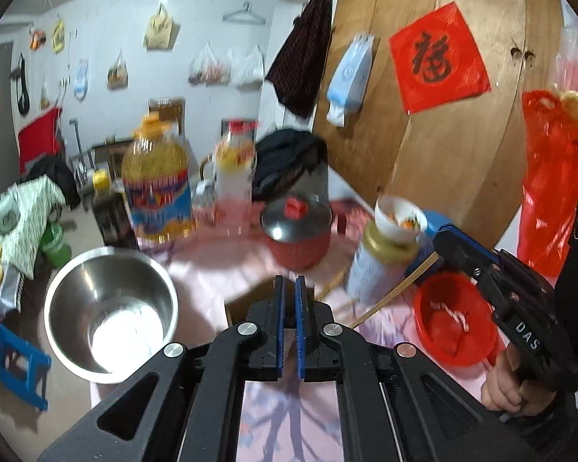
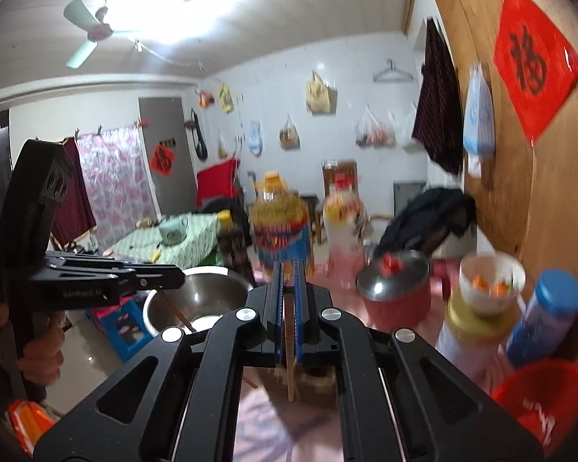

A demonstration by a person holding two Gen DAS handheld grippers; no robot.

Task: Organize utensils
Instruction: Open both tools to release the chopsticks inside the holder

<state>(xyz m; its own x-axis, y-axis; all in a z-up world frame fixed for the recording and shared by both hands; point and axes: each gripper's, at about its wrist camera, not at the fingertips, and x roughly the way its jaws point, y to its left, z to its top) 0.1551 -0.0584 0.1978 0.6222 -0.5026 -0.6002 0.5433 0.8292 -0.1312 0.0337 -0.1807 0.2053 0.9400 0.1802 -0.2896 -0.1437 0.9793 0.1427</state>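
Note:
My right gripper [image 2: 288, 265] is shut on a wooden chopstick [image 2: 290, 362] that runs down between its blue pads. In the left wrist view that gripper [image 1: 441, 240] is at the right, with the chopstick [image 1: 393, 294] slanting down-left from it above the pink tablecloth [image 1: 219, 269]. My left gripper [image 1: 289, 283] is nearly shut with nothing visible between its pads. In the right wrist view the left gripper [image 2: 173, 277] is at the left, and a thin stick [image 2: 179, 313] hangs below its tip over the steel bowl [image 2: 208, 292]. More chopsticks [image 1: 333, 283] lie ahead on the cloth.
A steel bowl [image 1: 111, 308] stands at the left table edge. A red pot with a steel lid [image 1: 296, 231], an oil jug [image 1: 158, 184], bottles, a gold-lidded jar [image 1: 381, 265] bearing a white bowl [image 1: 399, 217], and a red basket [image 1: 454, 319] crowd the table. A brown box [image 1: 246, 300] sits ahead.

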